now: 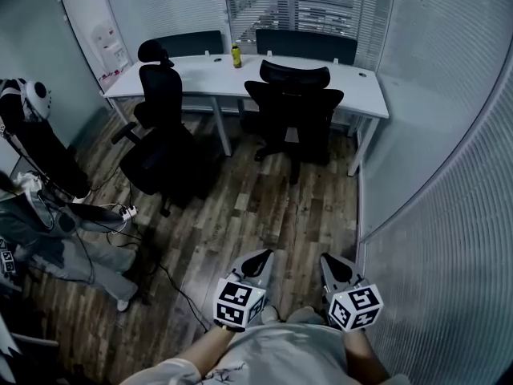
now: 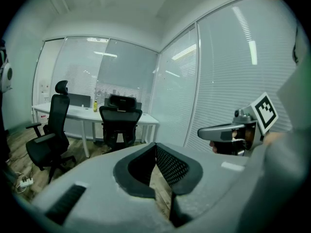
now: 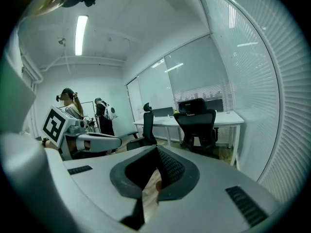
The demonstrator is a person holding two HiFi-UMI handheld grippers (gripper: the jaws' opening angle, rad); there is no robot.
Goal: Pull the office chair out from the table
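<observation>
Both grippers low in front of you, side by side, pointing toward the desk end of the room.

- You are holding the left gripper (image 1: 258, 259) with its jaws closed together; nothing is sitting between the pads.
- You are holding the right gripper (image 1: 330, 261) the same way: jaws closed tip to tip, empty. In each gripper view only the wood floor (image 1: 264, 207) is showing past the tips.
- The office chair (image 1: 295, 107) is standing at the white table (image 1: 365, 95), its back facing you and its seat close in against the table's edge, toward the table's right half. It is well apart from both grippers; neither is touching it.
- A second chair (image 1: 160, 127) is standing out from the table at the left, turned sideways on the floor.
- A yellow bottle (image 1: 236, 55) is standing upright on the table, near its back edge, between the two chairs.
- A power strip (image 1: 128, 211) with its cable is lying on the floor left of the second chair.
- A person in grey (image 1: 48, 243) is standing at the left edge of the head view.
- A wall with blinds (image 1: 449, 215) is running along your right.
</observation>
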